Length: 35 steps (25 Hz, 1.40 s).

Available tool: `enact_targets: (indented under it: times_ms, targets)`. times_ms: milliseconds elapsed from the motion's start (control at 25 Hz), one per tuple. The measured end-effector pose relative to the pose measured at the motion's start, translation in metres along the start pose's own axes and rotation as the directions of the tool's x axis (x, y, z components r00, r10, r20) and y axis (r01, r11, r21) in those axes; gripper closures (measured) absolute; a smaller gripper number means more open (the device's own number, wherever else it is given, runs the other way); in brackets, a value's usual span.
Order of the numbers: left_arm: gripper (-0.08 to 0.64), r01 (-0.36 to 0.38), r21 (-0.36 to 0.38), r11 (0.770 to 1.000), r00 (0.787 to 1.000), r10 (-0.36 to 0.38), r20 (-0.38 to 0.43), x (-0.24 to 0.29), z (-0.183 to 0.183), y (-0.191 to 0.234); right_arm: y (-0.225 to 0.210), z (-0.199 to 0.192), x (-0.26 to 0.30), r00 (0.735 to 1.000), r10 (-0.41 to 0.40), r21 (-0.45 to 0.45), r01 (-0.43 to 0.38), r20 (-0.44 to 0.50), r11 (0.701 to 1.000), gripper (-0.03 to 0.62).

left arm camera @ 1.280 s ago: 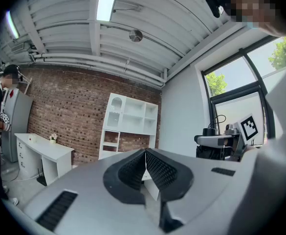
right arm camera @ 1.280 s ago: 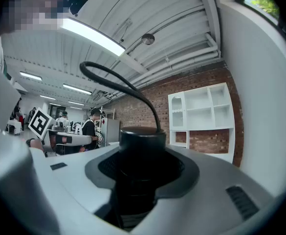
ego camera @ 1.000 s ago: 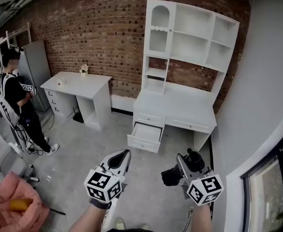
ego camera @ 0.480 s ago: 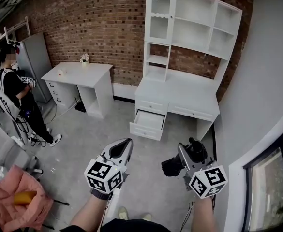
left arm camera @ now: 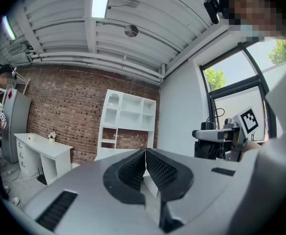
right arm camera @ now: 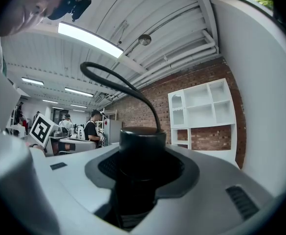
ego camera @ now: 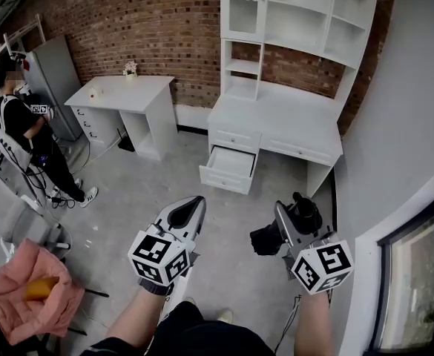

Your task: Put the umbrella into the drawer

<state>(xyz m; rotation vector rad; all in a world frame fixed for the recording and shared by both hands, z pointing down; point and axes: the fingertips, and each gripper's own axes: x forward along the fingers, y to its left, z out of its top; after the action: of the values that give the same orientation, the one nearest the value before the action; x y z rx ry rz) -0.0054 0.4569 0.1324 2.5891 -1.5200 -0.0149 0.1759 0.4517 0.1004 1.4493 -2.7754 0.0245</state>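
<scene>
Brick wall backs a white desk with shelves, and its lower left drawer stands pulled out over the grey floor. We hold both grippers level above that floor, well short of the desk's front edge. Our right gripper is clamped on the black folded umbrella, which crosses the jaws, its round capped end and wrist loop rising past them in the right gripper view. Our left gripper has its ribbed pads pressed together with nothing between them. A second white desk stands along the wall to the left, with a person beside it near the floor's left edge.
</scene>
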Motion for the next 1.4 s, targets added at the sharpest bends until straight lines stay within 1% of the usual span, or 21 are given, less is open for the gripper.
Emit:
enact_targets:
  times_ms: [160,280,480,720,960,1160,1400]
  targets:
    - [0.552,-0.017,-0.007,1.0,1.0,0.017,-0.01,0.012,-0.005,0.003,-0.008,-0.006,0.007,1.0,0.01,0.009,-0.01,-0.007,1.0,0.422]
    - [0.552,-0.014,-0.009,1.0,1.0,0.014,-0.007,0.025,-0.006,0.009,-0.015,-0.009,0.017,1.0,0.013,0.009,-0.013,-0.009,1.0,0.422]
    - [0.552,-0.001,-0.025,1.0,1.0,0.001,-0.011,0.049,-0.014,0.033,-0.023,-0.019,0.046,1.0,0.004,0.013,-0.004,-0.024,1.0,0.422]
    - [0.552,0.032,-0.037,0.999,0.999,-0.033,-0.013,0.093,-0.015,0.082,-0.033,-0.03,0.103,0.999,-0.021,0.006,0.021,-0.05,1.0,0.422]
    - [0.552,0.071,-0.03,0.997,0.997,-0.071,-0.011,0.152,-0.008,0.148,-0.048,-0.032,0.182,0.997,-0.053,0.014,0.054,-0.055,0.998,0.422]
    - [0.552,0.109,-0.026,0.994,0.994,-0.109,-0.024,0.191,-0.01,0.198,-0.055,-0.032,0.244,0.994,-0.087,0.008,0.088,-0.06,0.996,0.422]
    - [0.552,0.156,-0.036,0.987,0.987,-0.157,-0.03,0.226,-0.012,0.242,-0.063,-0.034,0.297,0.989,-0.132,0.005,0.133,-0.07,0.991,0.422]
